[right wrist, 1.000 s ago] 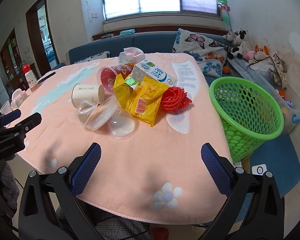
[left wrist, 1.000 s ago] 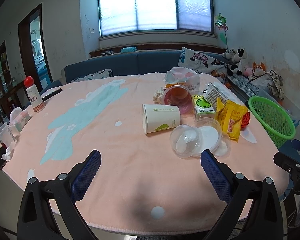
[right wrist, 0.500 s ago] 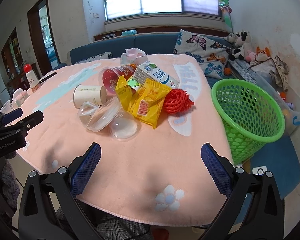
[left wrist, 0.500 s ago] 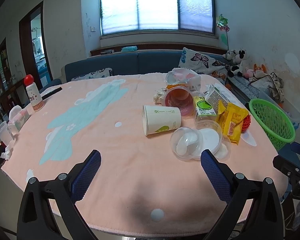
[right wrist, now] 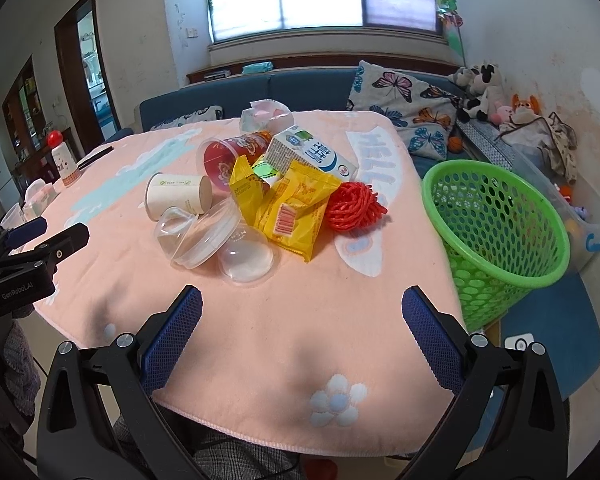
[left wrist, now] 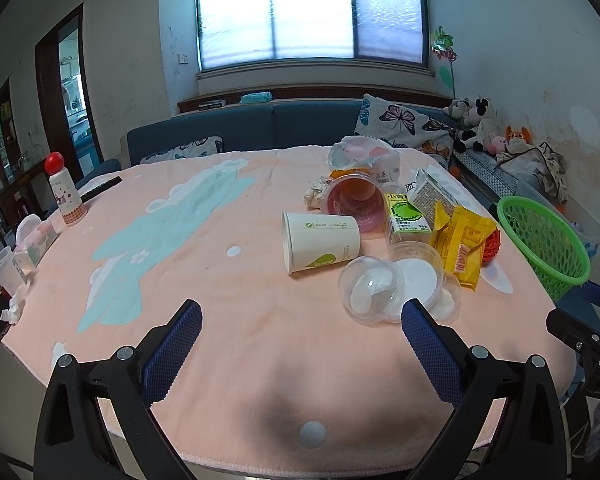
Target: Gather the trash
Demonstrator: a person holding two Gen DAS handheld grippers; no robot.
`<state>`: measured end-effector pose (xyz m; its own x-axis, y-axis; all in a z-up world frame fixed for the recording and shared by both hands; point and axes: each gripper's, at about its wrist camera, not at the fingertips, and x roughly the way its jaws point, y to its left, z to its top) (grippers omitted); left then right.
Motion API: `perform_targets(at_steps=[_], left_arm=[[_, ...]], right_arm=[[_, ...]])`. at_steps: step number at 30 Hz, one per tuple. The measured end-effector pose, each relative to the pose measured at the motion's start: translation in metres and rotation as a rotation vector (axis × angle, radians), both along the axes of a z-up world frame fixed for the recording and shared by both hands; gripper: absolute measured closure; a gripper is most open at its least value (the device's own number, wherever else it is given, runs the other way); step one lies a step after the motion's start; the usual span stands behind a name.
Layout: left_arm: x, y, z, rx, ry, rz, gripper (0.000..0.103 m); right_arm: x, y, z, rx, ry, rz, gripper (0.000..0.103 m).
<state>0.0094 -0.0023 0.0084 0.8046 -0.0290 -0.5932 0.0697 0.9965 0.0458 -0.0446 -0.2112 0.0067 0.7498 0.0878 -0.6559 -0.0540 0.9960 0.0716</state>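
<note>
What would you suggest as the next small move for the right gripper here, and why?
Probably ease the right gripper forward toward the clear plastic lid, the nearest piece of the trash pile. Both grippers are open and empty, nothing is grasped yet, and the green basket stands just off the table's right edge, so a short carry would follow. The left gripper could take the paper cup.

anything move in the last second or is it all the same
Both tools pulled back slightly from the pile: left tool, right tool. Nothing was grasped or released. The tipped white paper cup, yellow snack wrapper and green mesh basket stayed put.
</note>
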Motion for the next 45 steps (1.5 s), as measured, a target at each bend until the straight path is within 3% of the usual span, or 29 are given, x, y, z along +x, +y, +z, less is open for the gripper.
perform_targets(at_steps=[25, 35, 45], left_arm=[[0.017, 0.001, 0.003, -0.008, 0.013, -0.036, 0.006], [0.030, 0.013, 0.009, -0.034, 0.004, -0.033, 0.006], [0.038, 0.028, -0.003, -0.047, 0.034, -0.003, 0.010]], right_arm=[[0.017, -0.003, 0.004, 0.021, -0.014, 0.044, 0.004], [0.047, -0.014, 0.000, 0.042, 0.006, 0.052, 0.005], [0.083, -0.019, -0.001, 0.046, 0.018, 0.064, 0.013]])
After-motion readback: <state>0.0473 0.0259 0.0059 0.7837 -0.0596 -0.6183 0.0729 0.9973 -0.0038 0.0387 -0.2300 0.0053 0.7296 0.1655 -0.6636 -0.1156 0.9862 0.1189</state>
